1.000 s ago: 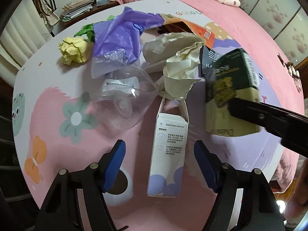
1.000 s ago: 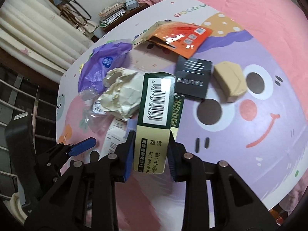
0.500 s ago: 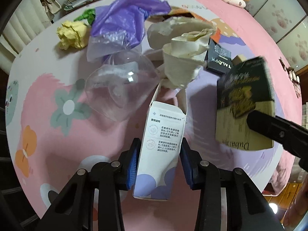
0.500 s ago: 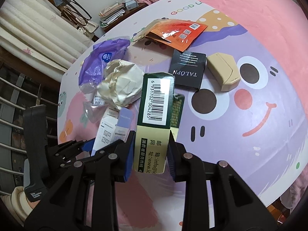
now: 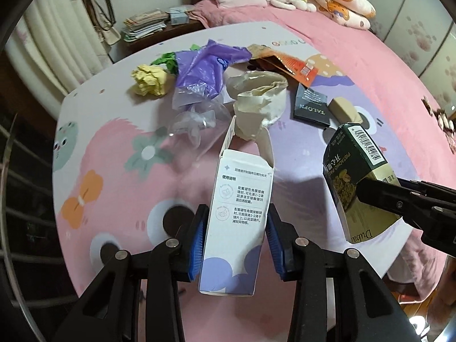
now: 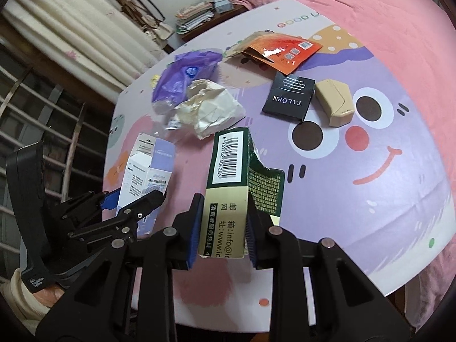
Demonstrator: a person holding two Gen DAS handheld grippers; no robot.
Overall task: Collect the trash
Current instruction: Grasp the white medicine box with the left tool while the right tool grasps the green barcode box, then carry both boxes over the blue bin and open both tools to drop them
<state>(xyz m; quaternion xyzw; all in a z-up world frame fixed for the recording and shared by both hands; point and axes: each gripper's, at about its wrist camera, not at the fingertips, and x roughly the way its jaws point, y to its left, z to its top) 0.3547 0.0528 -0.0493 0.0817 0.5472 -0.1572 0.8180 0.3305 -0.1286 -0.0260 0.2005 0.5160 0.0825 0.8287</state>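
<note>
While both grippers hold cartons above a cartoon-print table (image 5: 94,131), the rest of the litter lies beyond them.

White carton (image 5: 238,219): a tall white box with a lilac cloud print at its foot and small printed text on its face; its top flaps stand open.
Left gripper (image 5: 235,238): clamped on the white carton, blue pads pressed to its two narrow sides low on the box, the open end pointing away from the camera and clear of the tabletop.
Green carton (image 6: 228,193): dark green above, pale beige below, with a white barcode panel on top; its far end is torn open and a ragged flap hangs to the right.
Right gripper (image 6: 222,232): closed on the green carton, pads gripping the beige end, the torn end pointing out over the table.
Cartons together: side by side and apart, white on the left, green on the right.
Paper wad (image 5: 258,108): crumpled cream paper just beyond the white carton's flaps, resting on the table.
Purple bag (image 5: 205,68): crumpled behind the paper wad, with clear plastic (image 5: 193,126) in front of it.
Yellow wad (image 5: 149,81): left of the purple bag.
Black box (image 6: 289,97): flat on the table, a beige box (image 6: 335,101) just beside it.
Orange pouch (image 6: 280,50): farther back, lying open.
</note>
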